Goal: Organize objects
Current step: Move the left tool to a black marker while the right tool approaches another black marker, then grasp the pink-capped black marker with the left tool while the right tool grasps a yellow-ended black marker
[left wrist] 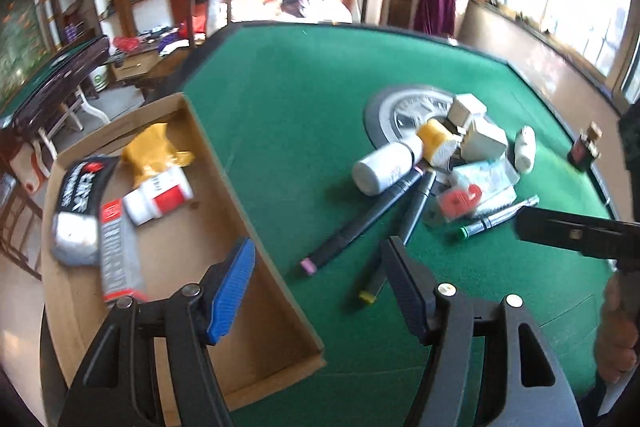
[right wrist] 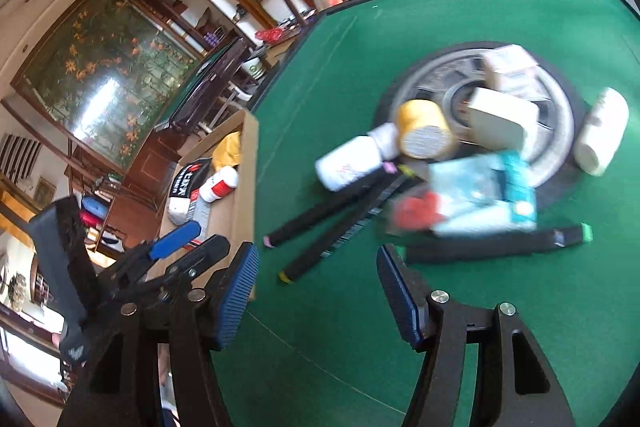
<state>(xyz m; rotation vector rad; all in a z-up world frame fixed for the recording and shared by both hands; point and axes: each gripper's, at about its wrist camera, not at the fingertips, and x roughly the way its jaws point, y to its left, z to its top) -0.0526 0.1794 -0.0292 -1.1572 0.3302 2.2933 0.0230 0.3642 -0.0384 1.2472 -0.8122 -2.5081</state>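
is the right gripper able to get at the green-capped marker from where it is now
Probably yes. The right gripper is open and empty, and the green-capped marker lies flat on the green felt table just ahead of its right finger. Only bare felt lies between them. The teal packet crowds the marker's far side.

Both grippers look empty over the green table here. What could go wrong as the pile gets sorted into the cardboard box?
The yellow-lidded jar leans on the white bottle in a loose heap; pulling either could make the other roll.

The markers lie crossed and touching, so the open left gripper might drag two at once.

The box sits at the table's corner; a nudge to its wall could shift it toward the edge.
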